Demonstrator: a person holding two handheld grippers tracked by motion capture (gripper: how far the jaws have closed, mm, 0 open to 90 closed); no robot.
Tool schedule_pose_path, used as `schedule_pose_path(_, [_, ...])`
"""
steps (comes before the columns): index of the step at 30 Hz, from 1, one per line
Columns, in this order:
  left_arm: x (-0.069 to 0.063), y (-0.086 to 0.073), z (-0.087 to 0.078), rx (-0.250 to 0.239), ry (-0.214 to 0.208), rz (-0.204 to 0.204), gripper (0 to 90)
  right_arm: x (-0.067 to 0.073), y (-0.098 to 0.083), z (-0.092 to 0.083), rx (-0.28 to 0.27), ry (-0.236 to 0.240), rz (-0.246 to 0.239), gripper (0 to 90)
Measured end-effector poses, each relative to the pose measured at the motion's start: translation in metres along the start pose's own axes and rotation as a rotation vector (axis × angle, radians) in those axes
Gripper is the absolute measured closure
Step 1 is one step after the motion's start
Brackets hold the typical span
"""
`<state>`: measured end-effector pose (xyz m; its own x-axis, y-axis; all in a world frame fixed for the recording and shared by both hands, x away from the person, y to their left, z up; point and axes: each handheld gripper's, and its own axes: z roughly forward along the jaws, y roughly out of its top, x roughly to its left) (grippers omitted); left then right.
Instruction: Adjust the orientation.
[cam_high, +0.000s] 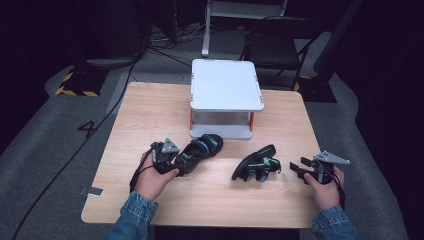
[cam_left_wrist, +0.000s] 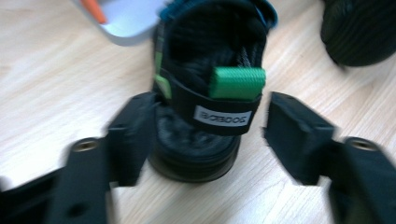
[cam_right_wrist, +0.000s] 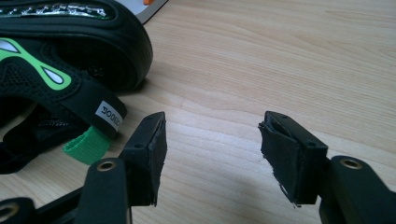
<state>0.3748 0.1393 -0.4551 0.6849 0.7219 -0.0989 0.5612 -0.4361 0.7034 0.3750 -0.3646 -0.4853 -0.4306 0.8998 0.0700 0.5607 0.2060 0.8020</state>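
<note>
Black sandals lie on the wooden counter (cam_high: 150, 107), two of them. The left sandal (cam_high: 200, 150) sits upright in front of a white stand (cam_high: 226, 85), its toe close to the stand's foot. The right sandal (cam_high: 256, 163) lies tipped on its side, near the first one but apart from it.

The left hand (cam_high: 152, 182) comes in low from the bottom edge and points the left gripper (cam_high: 172, 162) at the heel of the left sandal. In the left gripper view the fingers (cam_left_wrist: 133, 133) stand wide on both sides of the heel. One finger is right beside it, maybe touching; the blur makes that hard to tell. The other finger is clear of it. The sandal rests on the counter, not lifted.

The right hand (cam_high: 325, 187) rests near the counter's right edge. The right gripper (cam_high: 299, 167) points at the right sandal, a little way off. Its fingers (cam_right_wrist: 149, 154) stand wide with only bare wood between them.

The left gripper view is blurry. The right gripper view cuts off most of the right sandal.
</note>
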Motion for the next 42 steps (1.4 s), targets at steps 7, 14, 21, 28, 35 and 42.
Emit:
schedule_pose_path(7, [-0.022,0.011,0.001,-0.005,-0.05,-0.063,69.4,-0.005,-0.003,-0.005,-0.006,-0.015,0.027,41.5])
schedule_pose_path(14, [-0.068,0.019,0.008,0.065,-0.144,-0.046,68.6,-0.003,-0.004,-0.008,-0.008,-0.016,0.017,41.5])
schedule_pose_path(21, [-0.083,0.013,0.015,0.099,-0.237,-0.072,54.6,-0.004,-0.004,-0.008,-0.014,-0.014,0.02,41.6])
schedule_pose_path(28, [-0.079,0.013,0.012,0.043,-0.317,-0.047,50.8,0.0,-0.001,-0.005,-0.01,0.001,0.011,41.4])
schedule_pose_path(35, [-0.055,0.015,-0.013,-0.044,-0.207,-0.066,39.8,0.003,0.002,-0.006,-0.014,0.005,-0.01,40.8])
schedule_pose_path(42, [-0.02,0.011,-0.03,-0.09,0.037,-0.093,34.2,0.019,0.009,-0.011,-0.023,0.031,-0.062,40.3])
